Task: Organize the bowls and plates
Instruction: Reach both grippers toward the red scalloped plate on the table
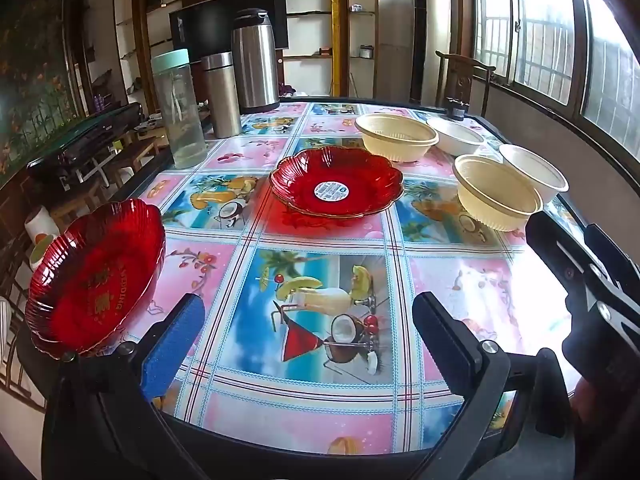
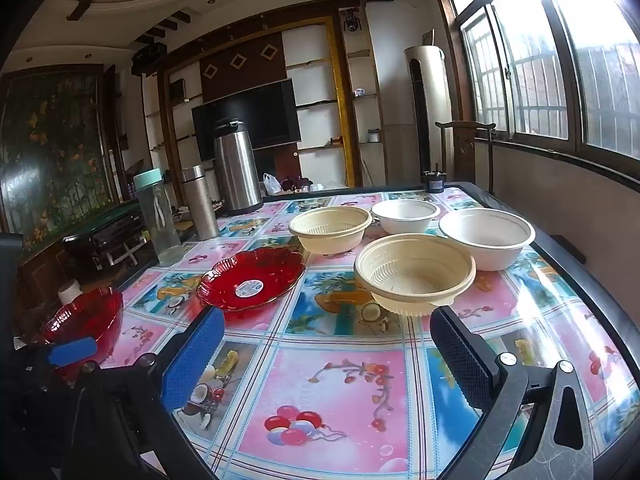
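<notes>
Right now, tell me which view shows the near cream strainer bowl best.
The right wrist view: the near cream strainer bowl sits central, its slotted inside visible. The left wrist view shows it smaller, near the right edge.

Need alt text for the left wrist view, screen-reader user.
The open left gripper hovers over a table covered in a colourful fruit-print cloth, holding nothing. A red plate sits by its left finger, a second red plate at centre, and four cream bowls at far right. A clear bottle and two steel flasks stand at the back.
</notes>
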Motion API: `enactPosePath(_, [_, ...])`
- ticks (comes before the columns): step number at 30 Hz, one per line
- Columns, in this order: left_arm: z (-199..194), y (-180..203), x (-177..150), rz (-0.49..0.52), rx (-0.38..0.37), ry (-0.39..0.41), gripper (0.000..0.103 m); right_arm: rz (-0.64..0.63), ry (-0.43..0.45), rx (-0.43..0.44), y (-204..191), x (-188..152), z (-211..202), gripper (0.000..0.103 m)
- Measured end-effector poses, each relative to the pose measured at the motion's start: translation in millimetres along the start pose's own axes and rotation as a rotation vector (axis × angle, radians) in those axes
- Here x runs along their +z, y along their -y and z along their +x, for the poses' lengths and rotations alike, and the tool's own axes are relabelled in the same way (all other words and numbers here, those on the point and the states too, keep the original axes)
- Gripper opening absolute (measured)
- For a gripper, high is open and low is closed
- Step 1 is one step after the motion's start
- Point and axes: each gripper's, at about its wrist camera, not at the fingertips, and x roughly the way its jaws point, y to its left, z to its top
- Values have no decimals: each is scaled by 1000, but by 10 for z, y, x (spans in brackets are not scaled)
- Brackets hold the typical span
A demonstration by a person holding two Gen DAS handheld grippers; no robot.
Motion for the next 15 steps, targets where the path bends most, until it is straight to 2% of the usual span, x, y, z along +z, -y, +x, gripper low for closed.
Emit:
enactPosePath(13, [164,-48,-31,-17,8,0,103,8,-11,6,-4,0,-8,103])
enactPosePath(15, [149,-96,65,-7,1,0,103,8,-14,5,-15,-9,57,103])
